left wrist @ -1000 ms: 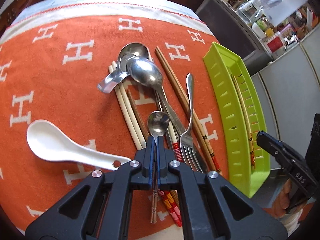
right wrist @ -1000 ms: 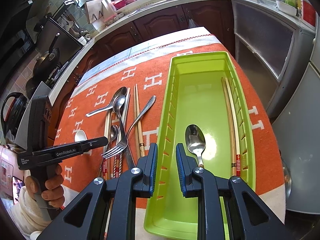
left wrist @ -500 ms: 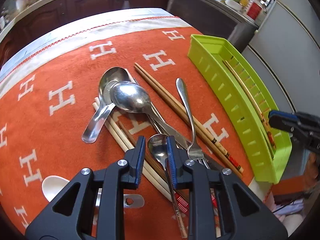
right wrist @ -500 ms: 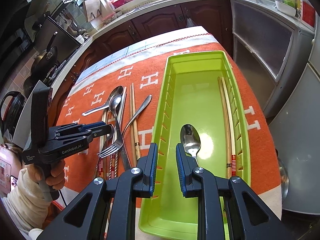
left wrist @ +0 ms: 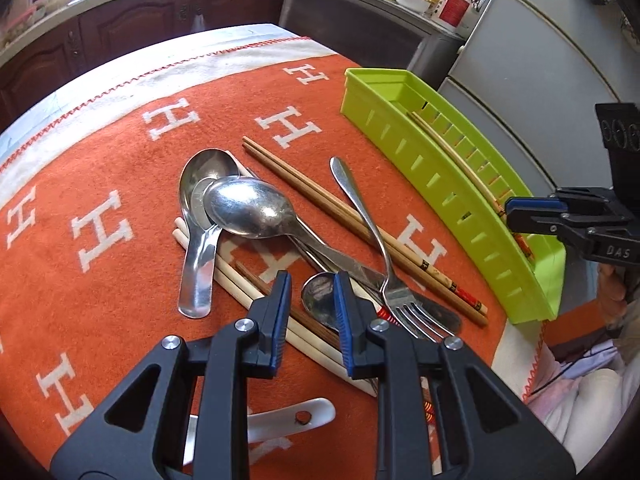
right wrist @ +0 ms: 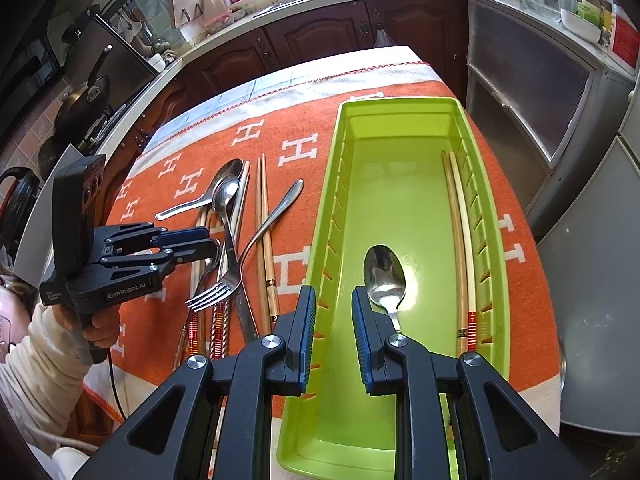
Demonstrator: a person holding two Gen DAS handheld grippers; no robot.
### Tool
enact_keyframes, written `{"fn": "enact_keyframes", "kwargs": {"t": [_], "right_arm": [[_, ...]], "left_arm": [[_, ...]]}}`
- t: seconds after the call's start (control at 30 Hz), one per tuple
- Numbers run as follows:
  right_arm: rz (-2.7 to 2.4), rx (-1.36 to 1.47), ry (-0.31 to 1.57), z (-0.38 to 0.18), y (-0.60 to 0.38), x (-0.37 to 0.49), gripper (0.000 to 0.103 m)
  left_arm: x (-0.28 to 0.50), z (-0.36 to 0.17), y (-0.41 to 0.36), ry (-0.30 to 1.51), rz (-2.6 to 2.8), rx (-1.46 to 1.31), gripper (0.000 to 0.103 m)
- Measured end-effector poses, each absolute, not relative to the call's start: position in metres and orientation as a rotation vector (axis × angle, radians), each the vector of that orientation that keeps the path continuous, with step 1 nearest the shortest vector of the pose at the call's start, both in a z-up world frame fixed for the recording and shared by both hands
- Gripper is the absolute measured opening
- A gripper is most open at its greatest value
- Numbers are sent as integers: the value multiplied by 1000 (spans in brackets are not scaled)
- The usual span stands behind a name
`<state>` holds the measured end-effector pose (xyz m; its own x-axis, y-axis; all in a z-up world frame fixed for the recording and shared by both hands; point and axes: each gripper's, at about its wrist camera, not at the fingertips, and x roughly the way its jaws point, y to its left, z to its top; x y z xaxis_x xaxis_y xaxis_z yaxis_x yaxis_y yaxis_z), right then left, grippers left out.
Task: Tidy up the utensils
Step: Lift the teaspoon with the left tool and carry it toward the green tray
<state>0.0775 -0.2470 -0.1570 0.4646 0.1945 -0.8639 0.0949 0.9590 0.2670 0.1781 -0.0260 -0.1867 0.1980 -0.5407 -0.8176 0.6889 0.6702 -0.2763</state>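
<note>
While the left claw (left wrist: pixel 310 308) tilts down over a small spoon (left wrist: pixel 318 298), both claws gape slightly, gripping nothing.

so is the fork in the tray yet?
No, the fork lies on the orange cloth left of the tray, which holds only a spoon and chopsticks.

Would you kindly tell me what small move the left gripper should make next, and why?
Probably lower the left gripper and close its fingers on the small spoon just ahead. Its fingers stand apart, empty, and that spoon lies loose on the pile, while the green tray holds only one spoon and a chopstick pair.
</note>
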Motion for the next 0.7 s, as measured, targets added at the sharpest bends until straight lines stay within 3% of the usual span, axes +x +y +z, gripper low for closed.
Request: {"fn": "enact_keyframes", "kwargs": {"t": [0.27,0.7], "right_arm": [[63,275,1098,-160,-241,84,20],[77,244,1113,-160,-234,88,20]], "left_arm": [[185,-190,-19,1068,-973,138,19],[178,-190,-49,1034,-1105,481,19]]}}
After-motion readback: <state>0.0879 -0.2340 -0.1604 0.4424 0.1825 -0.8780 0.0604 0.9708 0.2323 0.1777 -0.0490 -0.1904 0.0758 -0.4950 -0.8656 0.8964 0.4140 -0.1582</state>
